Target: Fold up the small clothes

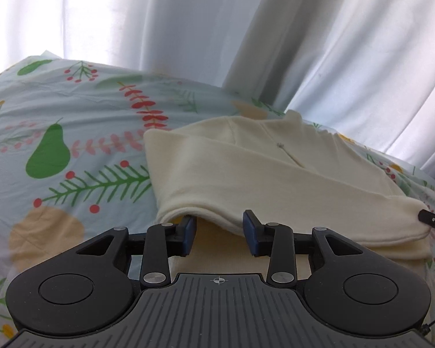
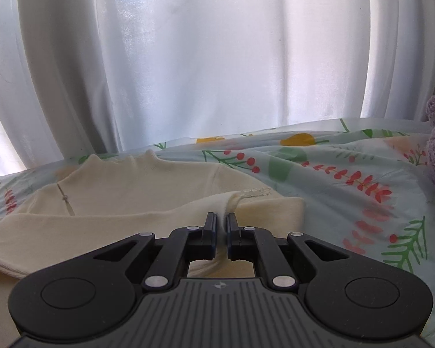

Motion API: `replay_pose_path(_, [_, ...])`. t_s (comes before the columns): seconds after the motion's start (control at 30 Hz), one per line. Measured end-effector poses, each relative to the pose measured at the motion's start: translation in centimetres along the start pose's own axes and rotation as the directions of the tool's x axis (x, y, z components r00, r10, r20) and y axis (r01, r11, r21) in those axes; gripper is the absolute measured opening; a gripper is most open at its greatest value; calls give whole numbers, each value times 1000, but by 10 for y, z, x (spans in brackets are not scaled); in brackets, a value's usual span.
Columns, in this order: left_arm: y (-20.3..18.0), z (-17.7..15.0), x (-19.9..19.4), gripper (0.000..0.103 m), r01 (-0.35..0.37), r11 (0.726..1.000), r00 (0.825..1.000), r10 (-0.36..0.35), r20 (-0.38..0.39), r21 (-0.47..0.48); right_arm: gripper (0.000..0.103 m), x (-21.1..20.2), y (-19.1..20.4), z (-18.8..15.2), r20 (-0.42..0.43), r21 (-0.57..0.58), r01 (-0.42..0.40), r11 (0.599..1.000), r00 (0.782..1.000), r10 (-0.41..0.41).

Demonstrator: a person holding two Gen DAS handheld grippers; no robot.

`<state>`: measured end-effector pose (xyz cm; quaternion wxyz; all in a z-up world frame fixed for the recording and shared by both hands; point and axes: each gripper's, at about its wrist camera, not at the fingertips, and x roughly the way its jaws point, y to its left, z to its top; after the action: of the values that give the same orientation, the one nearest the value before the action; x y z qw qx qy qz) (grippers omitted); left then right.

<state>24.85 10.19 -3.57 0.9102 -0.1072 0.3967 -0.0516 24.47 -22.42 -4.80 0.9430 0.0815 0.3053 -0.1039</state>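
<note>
- Daylight is coming through the white curtain (image 1: 319,43) behind the bed in both views; its pale folds are glowing, near blown out at the upper left of the left wrist view.
- Soft shadow is lying under the cream garment's (image 1: 246,174) folded edge.
- Fisheye is bending the bedsheet (image 2: 348,174) horizon; corners are vignetting dark.
- Focus is holding soft throughout, no motion blur.

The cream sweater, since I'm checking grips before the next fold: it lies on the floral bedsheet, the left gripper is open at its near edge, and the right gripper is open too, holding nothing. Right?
Not quite. The right gripper is shut on a pinch of the cream sweater, as the right wrist view shows. The rest holds: the sweater lies on the floral bedsheet, and the left gripper is open at its near edge.
</note>
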Motion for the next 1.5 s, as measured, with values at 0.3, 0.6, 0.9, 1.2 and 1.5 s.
replay_pose_path(0.3, [-1,-15,-15,46,57,998,997,-58,-55,-21,35,-23,-40,-12,-83,287,-75,955,991,103])
replay_pose_path(0.6, [-22,-33,-8,46,81,997,991,-79,-104,14,44,-7,-59,-45,-129,624,-166,764,942,310])
replay_pose_path(0.9, [-20,-37,-10,46,68,996,993,-62,-102,65,7,6,-58,-27,-83,530,-95,843,983,163])
replay_pose_path(1.2, [-14,-10,-44,48,107,994,994,-106,-25,34,22,-38,-34,-24,-156,310,-142,940,968,198])
replay_pose_path(1.5, [-38,9,25,45,15,997,997,-9,-83,80,21,7,22,-5,-151,-52,-89,995,985,80])
